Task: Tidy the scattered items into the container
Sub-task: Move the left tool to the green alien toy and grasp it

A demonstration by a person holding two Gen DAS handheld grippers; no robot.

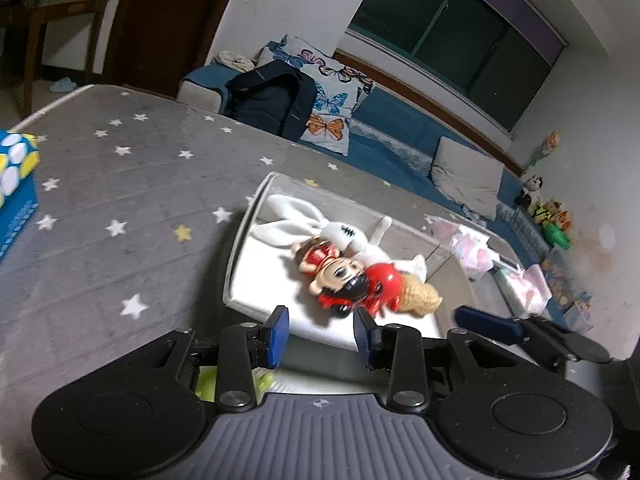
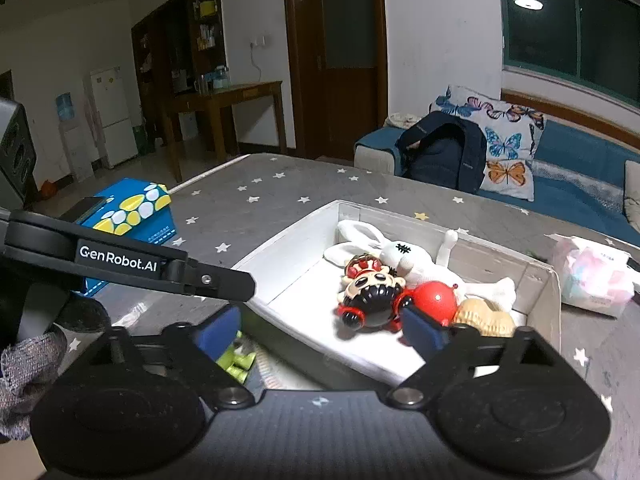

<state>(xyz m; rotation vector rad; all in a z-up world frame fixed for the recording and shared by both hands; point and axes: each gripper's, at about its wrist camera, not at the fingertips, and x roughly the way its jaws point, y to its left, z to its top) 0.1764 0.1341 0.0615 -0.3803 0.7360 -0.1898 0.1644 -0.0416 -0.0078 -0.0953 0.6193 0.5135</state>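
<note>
Three toys in white box: rabbit, doll, cone. Left gripper, right gripper spread, empty. Risk: green item at 7 o'clock overlooked.

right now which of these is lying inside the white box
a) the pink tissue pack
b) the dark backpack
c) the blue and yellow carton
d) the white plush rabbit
d: the white plush rabbit lies inside the white box behind the red and black doll, while the blue and yellow carton and the pink tissue pack sit outside it on the star-patterned cloth, and the dark backpack is on the sofa.
</note>
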